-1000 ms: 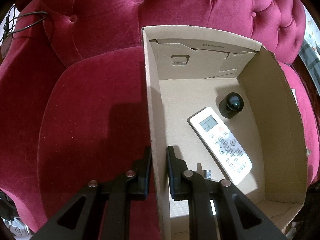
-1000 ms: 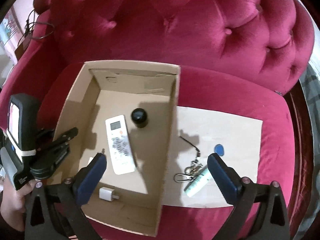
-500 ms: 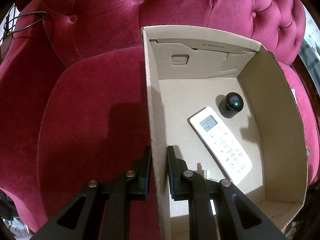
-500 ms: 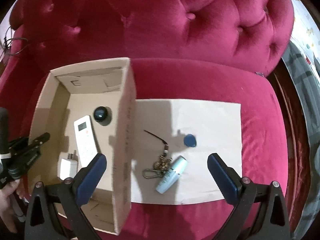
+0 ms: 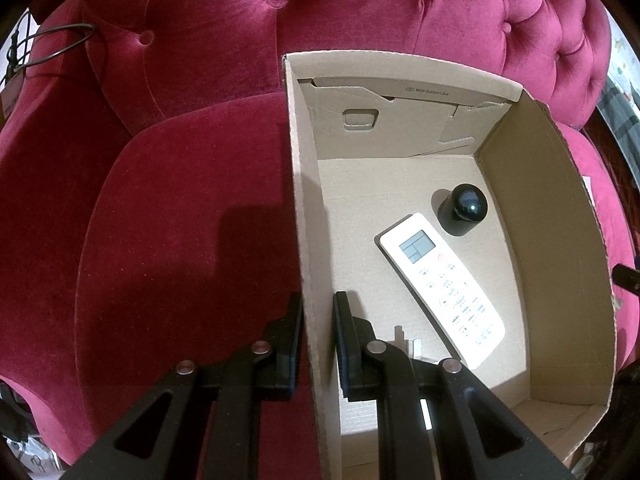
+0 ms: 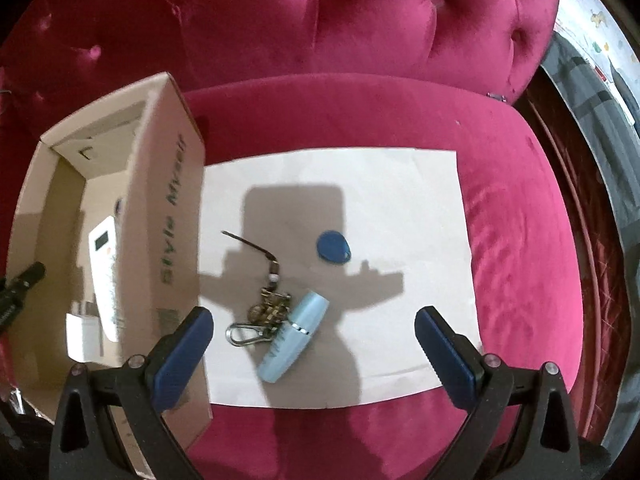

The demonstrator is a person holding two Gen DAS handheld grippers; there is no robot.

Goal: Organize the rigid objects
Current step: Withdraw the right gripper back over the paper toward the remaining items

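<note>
A cardboard box (image 5: 308, 240) stands on a red velvet seat, and my left gripper (image 5: 316, 320) is shut on its left wall. Inside lie a white remote control (image 5: 444, 284), a black round-topped object (image 5: 466, 206) and a white charger plug (image 6: 82, 334), which the left fingers mostly hide in the left wrist view. To the right of the box (image 6: 176, 232), a white sheet (image 6: 400, 208) carries a pale blue tube (image 6: 294, 334), a metal keychain (image 6: 264, 312) touching it, and a blue oval tag (image 6: 333, 247). My right gripper (image 6: 314, 338) hangs open above the tube and keychain.
The tufted red backrest (image 6: 320, 20) rises behind the seat. A dark cable (image 5: 52, 48) loops at the far left over the armrest. Grey cloth (image 6: 600, 92) lies beyond the seat's right edge. The seat cushion (image 5: 180, 240) left of the box is bare velvet.
My right gripper has swung from above the box to above the white sheet and come lower, still open. The left gripper and the box have not moved.
</note>
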